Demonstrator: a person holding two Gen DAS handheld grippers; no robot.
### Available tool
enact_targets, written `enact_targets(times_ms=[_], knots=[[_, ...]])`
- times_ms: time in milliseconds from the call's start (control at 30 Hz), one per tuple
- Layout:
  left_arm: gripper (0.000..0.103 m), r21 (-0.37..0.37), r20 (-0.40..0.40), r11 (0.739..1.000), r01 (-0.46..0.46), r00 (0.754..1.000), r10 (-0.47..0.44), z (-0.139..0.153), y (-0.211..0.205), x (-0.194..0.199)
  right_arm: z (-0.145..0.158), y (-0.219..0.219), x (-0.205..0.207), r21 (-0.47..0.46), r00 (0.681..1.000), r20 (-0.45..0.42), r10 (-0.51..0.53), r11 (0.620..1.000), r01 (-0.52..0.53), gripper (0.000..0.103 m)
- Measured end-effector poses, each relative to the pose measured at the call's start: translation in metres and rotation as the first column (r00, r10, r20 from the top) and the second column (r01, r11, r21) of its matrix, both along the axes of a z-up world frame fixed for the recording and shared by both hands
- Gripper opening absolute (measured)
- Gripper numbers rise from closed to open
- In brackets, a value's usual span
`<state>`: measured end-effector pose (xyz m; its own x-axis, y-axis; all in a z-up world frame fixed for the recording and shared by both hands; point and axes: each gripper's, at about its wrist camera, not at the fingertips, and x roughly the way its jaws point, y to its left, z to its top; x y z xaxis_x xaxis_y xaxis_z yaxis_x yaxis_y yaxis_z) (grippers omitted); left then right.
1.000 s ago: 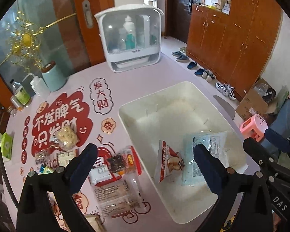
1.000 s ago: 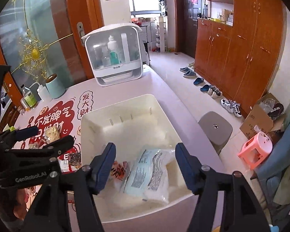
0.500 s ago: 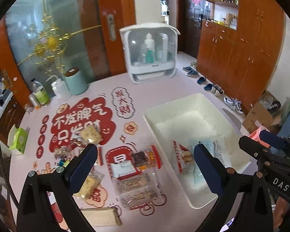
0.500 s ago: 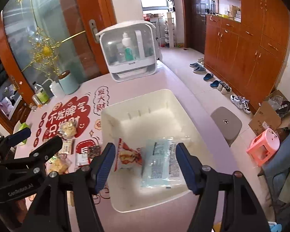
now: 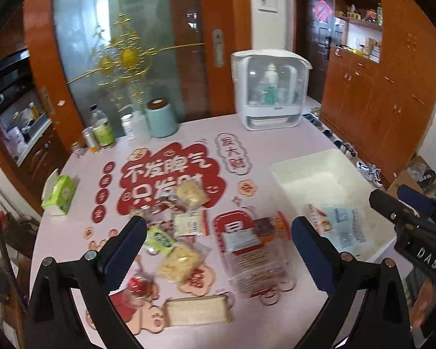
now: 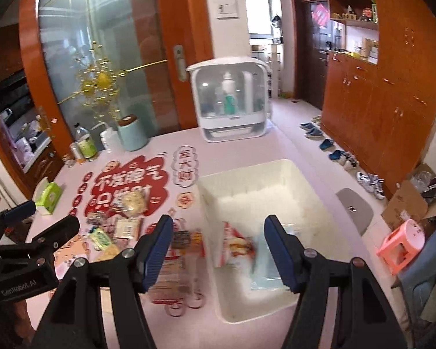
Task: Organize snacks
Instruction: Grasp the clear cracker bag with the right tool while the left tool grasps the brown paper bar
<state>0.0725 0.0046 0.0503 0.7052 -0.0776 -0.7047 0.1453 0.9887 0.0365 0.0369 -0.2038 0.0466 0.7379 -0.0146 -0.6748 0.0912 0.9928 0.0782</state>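
Observation:
A white bin (image 5: 331, 171) (image 6: 276, 180) sits at the table's right side. It holds a red-and-white snack bag (image 6: 237, 244) (image 5: 316, 218) and a pale blue packet (image 5: 346, 226) (image 6: 271, 261). Several loose snacks lie on the table left of the bin: a clear cracker tray (image 5: 253, 258), a yellow cracker pack (image 5: 180, 261), a green packet (image 5: 160, 238), a tan wafer pack (image 5: 197, 309). My left gripper (image 5: 218, 244) is open and empty, high above the loose snacks. My right gripper (image 6: 218, 250) is open and empty, above the bin's near left edge.
A white cabinet-style box (image 5: 269, 90) stands at the table's far edge. A teal canister (image 5: 161, 119), bottles (image 5: 101, 131) and a green tissue box (image 5: 59, 193) line the far left. A pink stool (image 6: 401, 244) and grey stool (image 6: 354, 206) stand on the floor right.
Both grippers have risen and pulled back from the bin; the left one has swung left toward the loose snacks. Both stay open and empty.

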Motion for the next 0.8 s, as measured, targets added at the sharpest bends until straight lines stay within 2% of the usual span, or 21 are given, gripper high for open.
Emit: enact_targets(times_ms=[167, 267, 367, 500, 667, 800], knots=[[0.099, 0.008, -0.019, 0.998, -0.059, 0.998, 0.06, -0.011, 0.054, -0.003, -0.004, 0.032, 0.004, 0.036, 0.998, -0.014, 0.061, 0.998, -0.06, 0.065], [0.099, 0.018, -0.044, 0.997, -0.072, 0.996, 0.073, -0.025, 0.082, -0.003, -0.014, 0.053, 0.009, 0.042, 0.994, -0.055, 0.093, 0.995, -0.091, 0.065], [0.099, 0.022, -0.078, 0.999, -0.027, 0.997, 0.028, -0.046, 0.099, -0.004, -0.03, 0.073, 0.014, 0.052, 0.983, -0.126, 0.136, 0.99, -0.13, 0.065], [0.099, 0.035, -0.168, 0.998, 0.059, 0.984, -0.052, -0.091, 0.109, -0.003, -0.055, 0.091, 0.02, 0.094, 0.965, -0.204, 0.163, 0.985, -0.146, 0.065], [0.099, 0.038, -0.287, 0.978, 0.204, 0.94, -0.185, -0.149, 0.102, 0.002, -0.094, 0.103, 0.028, 0.123, 0.946, -0.292, 0.137, 0.987, -0.105, 0.065], [0.099, 0.04, -0.369, 0.927, 0.373, 0.868, -0.333, -0.193, 0.089, 0.005, -0.126, 0.106, 0.033, 0.154, 0.924, -0.37, 0.097, 0.987, -0.042, 0.065]])
